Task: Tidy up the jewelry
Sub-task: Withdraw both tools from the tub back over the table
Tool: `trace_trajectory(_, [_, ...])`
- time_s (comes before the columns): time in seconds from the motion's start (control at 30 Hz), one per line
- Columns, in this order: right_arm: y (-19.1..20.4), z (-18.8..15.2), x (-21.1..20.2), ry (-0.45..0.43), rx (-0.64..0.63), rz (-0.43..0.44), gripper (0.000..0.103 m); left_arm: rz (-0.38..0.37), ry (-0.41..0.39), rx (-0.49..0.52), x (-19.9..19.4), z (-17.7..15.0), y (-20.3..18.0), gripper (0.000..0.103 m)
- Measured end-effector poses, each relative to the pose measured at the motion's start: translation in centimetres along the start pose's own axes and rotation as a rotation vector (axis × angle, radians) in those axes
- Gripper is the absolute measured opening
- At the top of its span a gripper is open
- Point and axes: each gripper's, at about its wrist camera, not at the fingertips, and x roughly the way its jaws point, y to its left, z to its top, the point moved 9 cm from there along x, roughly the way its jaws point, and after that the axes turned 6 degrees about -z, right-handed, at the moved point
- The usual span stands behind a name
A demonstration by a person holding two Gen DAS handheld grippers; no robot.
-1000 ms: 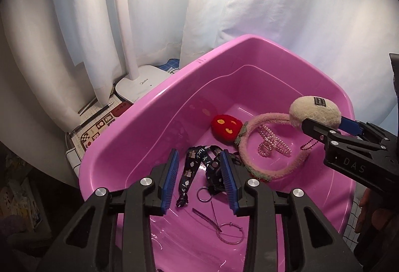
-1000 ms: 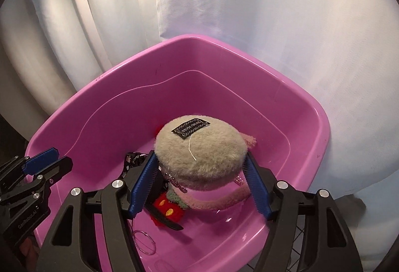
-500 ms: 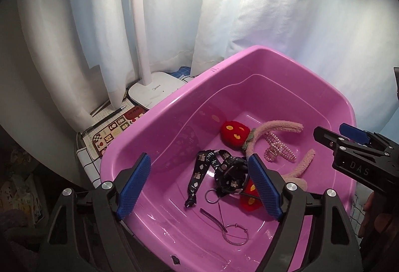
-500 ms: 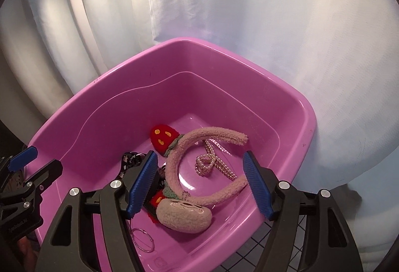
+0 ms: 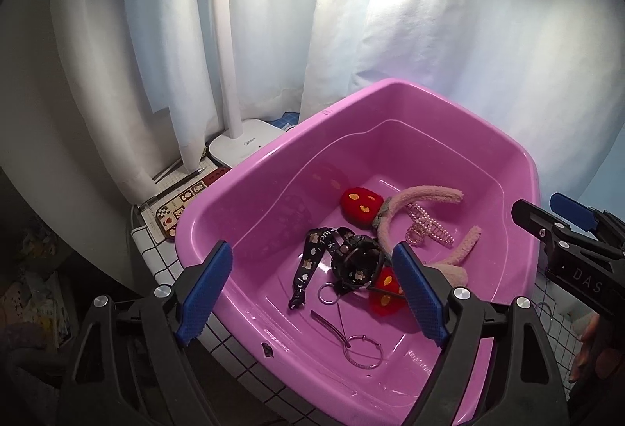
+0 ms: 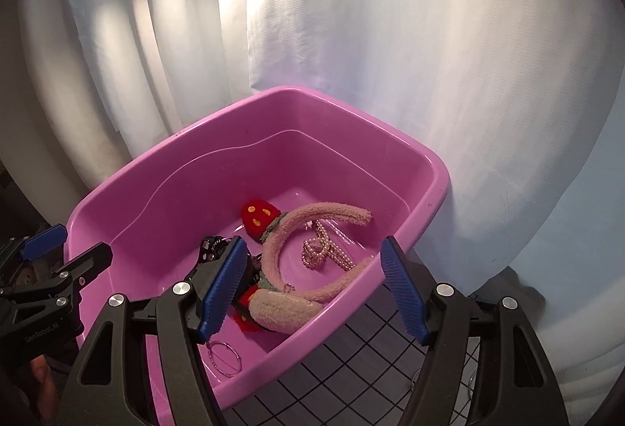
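A pink basin (image 5: 273, 152) holds the jewelry: a fuzzy pink headband (image 5: 425, 197) with red strawberry ends, a pearl hair clip (image 5: 427, 230), a black patterned strap (image 5: 324, 250) with a key ring, and a silver hoop (image 5: 363, 348). My left gripper (image 5: 310, 248) hovers above the basin's near side; its jaws are opening and nothing is between the pads. In the right wrist view the headband (image 6: 273, 250) and its beige plush puff (image 6: 281, 311) lie in the basin (image 6: 351, 109). My right gripper (image 6: 312, 242) stands open above them, touching nothing.
A white lamp base (image 5: 246, 145) and post stand behind the basin's left corner, against white curtains. A patterned card (image 5: 175, 203) and a pen lie beside it on the white tiled top. A black wire grid (image 6: 351, 348) lies under the basin's right side.
The right gripper let go of the beige puff, which now lies in the basin. The left jaws spread wide. Both grippers drew back and up from the basin.
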Motion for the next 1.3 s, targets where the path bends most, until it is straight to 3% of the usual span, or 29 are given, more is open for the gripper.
trace_trajectory(0.33, [-4.1,-4.7,-6.5,-0.083,0.06,-0.006,0.068,-0.046,-0.064,0.045,-4.1,-1.8,-4.7,0.085])
trace_trajectory(0.77, [-16.4,-17.7,-12.6,-0.05,0.198,-0.122,0.069,-0.176,-0.065,0.097,-7.3,-8.0,-16.1,0.089])
trace_trajectory(1.03, [-21.8,-23.9,-11.9,0.022,0.239,-0.126,0.07,-0.216,0.022,0.174,-5.6,-14.6,-23.4,0.091])
trace_trajectory(1.3, [-23.9,-27.1,-8.4,0.057,0.247,-0.08,0.07,-0.172,0.082,0.203,-0.4,-18.7,-26.4,0.091])
